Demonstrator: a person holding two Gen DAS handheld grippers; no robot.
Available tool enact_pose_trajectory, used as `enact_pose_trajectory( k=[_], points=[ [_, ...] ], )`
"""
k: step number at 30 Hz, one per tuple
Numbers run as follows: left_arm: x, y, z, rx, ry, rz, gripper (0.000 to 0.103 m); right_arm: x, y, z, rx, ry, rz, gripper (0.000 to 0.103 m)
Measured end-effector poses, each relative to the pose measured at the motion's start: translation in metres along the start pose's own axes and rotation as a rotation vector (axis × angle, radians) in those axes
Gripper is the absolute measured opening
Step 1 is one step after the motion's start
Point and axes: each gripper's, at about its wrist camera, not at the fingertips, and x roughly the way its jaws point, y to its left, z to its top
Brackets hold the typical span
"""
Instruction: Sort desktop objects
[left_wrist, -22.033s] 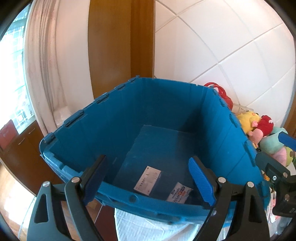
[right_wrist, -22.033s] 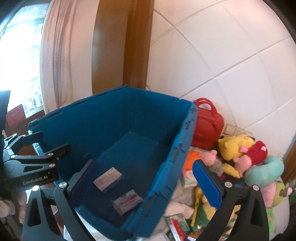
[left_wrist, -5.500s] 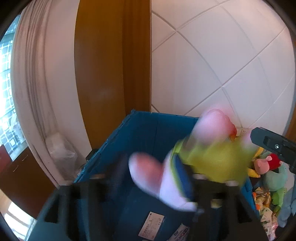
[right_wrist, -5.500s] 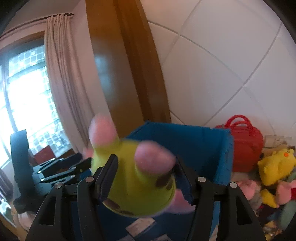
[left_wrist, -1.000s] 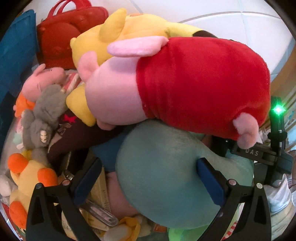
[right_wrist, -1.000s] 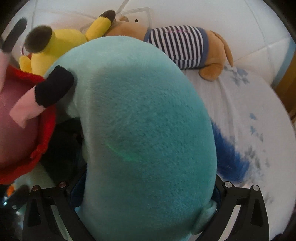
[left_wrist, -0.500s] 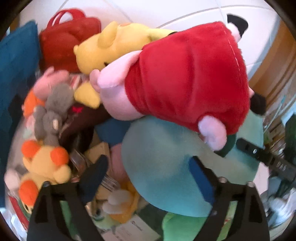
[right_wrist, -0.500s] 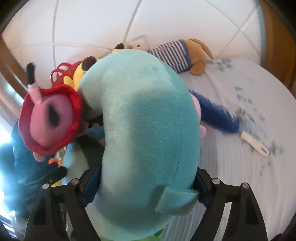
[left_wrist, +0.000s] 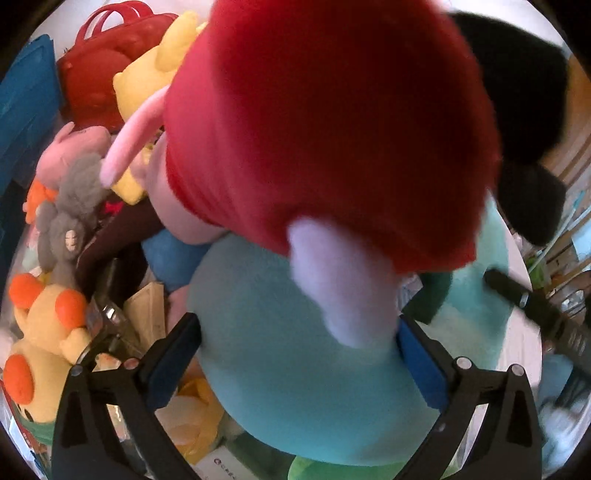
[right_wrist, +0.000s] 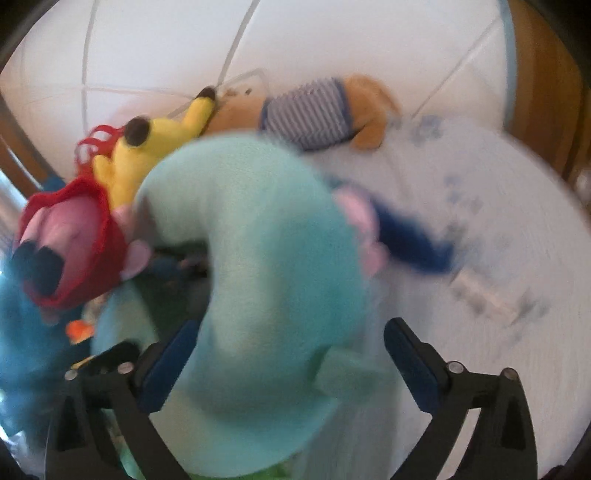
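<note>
Two hand-held grippers share one load: our left hand-held gripper (left_wrist: 299, 354) clamps one end of the teal neck pillow (left_wrist: 295, 369) and our right hand-held gripper (right_wrist: 284, 354) brackets the other, though blur hides whether its far finger touches. We judge two holds suit something this bulky and floppy. The red-dressed pig toy (left_wrist: 332, 129) rides on top, above the heap of soft toys (left_wrist: 55, 258) beside the blue crate (left_wrist: 22, 110).
</note>
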Motion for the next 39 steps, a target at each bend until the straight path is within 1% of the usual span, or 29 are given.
enact_pose_trajectory(
  k=[2, 5, 8, 10, 11, 12, 13, 14, 16, 19, 21, 24, 26, 27, 28, 29, 30, 32, 34, 36, 39],
  points=[
    [0.002, -0.002, 0.002, 0.001, 0.001, -0.001, 0.103, 0.006, -0.001, 0.019, -0.034, -0.003, -0.019, 0.103],
    [0.001, -0.006, 0.003, 0.006, -0.016, -0.007, 0.103, 0.021, 0.01, 0.04, -0.117, 0.011, -0.041, 0.103],
    [-0.001, -0.01, 0.003, 0.011, -0.033, -0.013, 0.103, 0.043, 0.03, 0.052, -0.215, 0.016, -0.051, 0.103],
    [-0.003, -0.012, 0.004, 0.015, -0.044, -0.017, 0.103, 0.065, 0.04, 0.054, -0.269, 0.037, -0.098, 0.103],
    [-0.003, -0.013, 0.004, 0.017, -0.049, -0.019, 0.102, 0.072, 0.041, 0.053, -0.286, 0.039, -0.131, 0.096],
    [-0.004, -0.015, 0.004, 0.018, -0.055, -0.021, 0.098, 0.074, 0.042, 0.052, -0.292, 0.033, -0.15, 0.092],
    [-0.004, -0.016, 0.004, 0.02, -0.061, -0.023, 0.095, 0.071, 0.04, 0.051, -0.281, 0.022, -0.144, 0.089],
    [-0.005, -0.017, 0.005, 0.022, -0.066, -0.025, 0.091, 0.064, 0.038, 0.05, -0.27, 0.005, -0.14, 0.087],
    [-0.014, -0.02, 0.006, 0.026, -0.086, -0.037, 0.085, 0.045, 0.036, 0.048, -0.26, -0.039, -0.135, 0.086],
    [-0.037, -0.026, 0.008, 0.038, -0.13, -0.06, 0.073, 0.013, 0.032, 0.048, -0.233, -0.097, -0.122, 0.086],
    [-0.057, -0.034, 0.01, 0.067, -0.171, -0.077, 0.045, -0.015, 0.031, 0.048, -0.218, -0.143, -0.118, 0.086],
    [-0.083, -0.044, 0.01, 0.083, -0.196, -0.088, 0.045, -0.051, 0.035, 0.047, -0.202, -0.195, -0.087, 0.086],
    [-0.098, -0.045, 0.004, 0.083, -0.214, -0.078, 0.045, -0.069, 0.037, 0.046, -0.191, -0.22, -0.066, 0.082],
    [-0.103, -0.043, 0.001, 0.081, -0.218, -0.072, 0.047, -0.076, 0.038, 0.044, -0.183, -0.226, -0.054, 0.08],
    [-0.104, -0.036, 0.0, 0.074, -0.214, -0.064, 0.052, -0.079, 0.037, 0.042, -0.173, -0.223, -0.045, 0.079],
    [-0.105, -0.029, -0.002, 0.067, -0.211, -0.056, 0.072, -0.081, 0.036, 0.04, -0.164, -0.216, -0.042, 0.077],
    [-0.104, -0.019, -0.004, 0.058, -0.208, -0.048, 0.088, -0.08, 0.034, 0.038, -0.156, -0.203, -0.046, 0.076],
    [-0.094, -0.004, -0.01, 0.031, -0.194, -0.037, 0.09, -0.078, 0.03, 0.033, -0.139, -0.176, -0.057, 0.076],
    [-0.08, 0.007, -0.018, -0.004, -0.156, -0.044, 0.09, -0.072, 0.02, 0.029, -0.118, -0.138, -0.072, 0.076],
    [-0.067, 0.007, -0.015, -0.04, -0.11, -0.053, 0.09, -0.065, 0.012, 0.026, -0.102, -0.107, -0.075, 0.076],
    [-0.044, -0.007, -0.016, -0.04, -0.055, -0.049, 0.09, -0.054, 0.0, 0.023, -0.09, -0.06, -0.084, 0.076]
  ],
)
